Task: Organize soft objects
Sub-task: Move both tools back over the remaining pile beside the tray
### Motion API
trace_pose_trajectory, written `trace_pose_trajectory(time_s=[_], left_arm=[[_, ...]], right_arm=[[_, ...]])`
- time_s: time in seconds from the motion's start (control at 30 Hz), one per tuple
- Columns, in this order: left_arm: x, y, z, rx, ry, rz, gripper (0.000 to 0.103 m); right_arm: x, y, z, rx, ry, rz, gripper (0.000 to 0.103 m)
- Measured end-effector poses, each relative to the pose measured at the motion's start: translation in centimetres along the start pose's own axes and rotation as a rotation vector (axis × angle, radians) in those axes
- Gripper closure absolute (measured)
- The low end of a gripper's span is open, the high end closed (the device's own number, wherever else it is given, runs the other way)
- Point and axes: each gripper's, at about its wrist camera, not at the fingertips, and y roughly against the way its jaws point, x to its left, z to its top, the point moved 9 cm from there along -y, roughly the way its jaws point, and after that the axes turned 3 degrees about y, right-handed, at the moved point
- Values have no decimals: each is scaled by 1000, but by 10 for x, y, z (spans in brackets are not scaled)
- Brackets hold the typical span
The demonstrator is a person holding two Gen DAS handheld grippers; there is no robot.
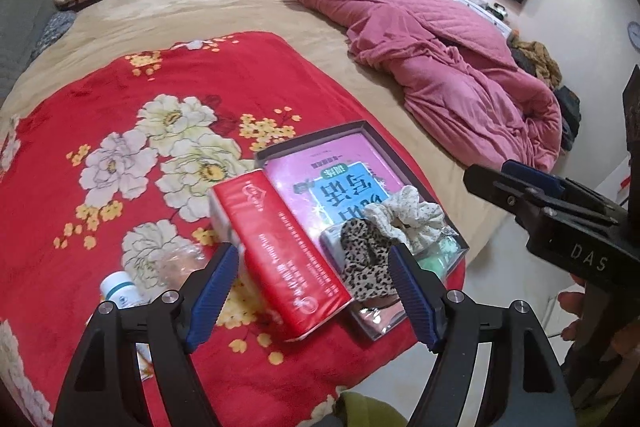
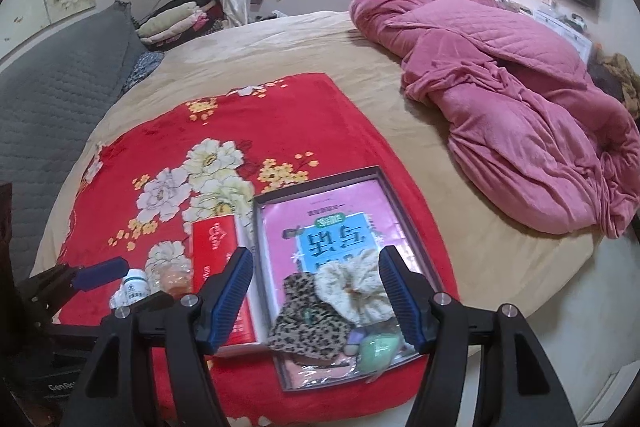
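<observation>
A shallow grey box (image 2: 384,183) lies on a red floral blanket (image 2: 256,115) on the bed. In it lie a pink packet (image 2: 320,211), a leopard-print scrunchie (image 2: 308,319), a white scrunchie (image 2: 356,287) and a clear bag with green pieces (image 2: 380,347). A red tissue pack (image 1: 280,251) lies left of the box. My left gripper (image 1: 312,291) is open over the tissue pack and the leopard scrunchie (image 1: 368,259). My right gripper (image 2: 316,299) is open and empty above both scrunchies.
A white bottle (image 2: 136,291) and a clear plastic bag (image 2: 172,279) lie left of the tissue pack. A rumpled pink quilt (image 2: 500,99) fills the bed's right side. A grey headboard (image 2: 52,103) is at left. Floor lies right of the bed.
</observation>
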Motion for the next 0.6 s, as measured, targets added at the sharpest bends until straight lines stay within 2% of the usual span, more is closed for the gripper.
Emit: trace_pose_trajectory(time_s=[0.3,0.6], left_arm=[[62,33,-21,-24,84,44,24],[146,66,-54,-41,207,110,24]], right_arm=[[66,1,-4,11,95,54,34],[142,-3,-10,20,207,110,33]])
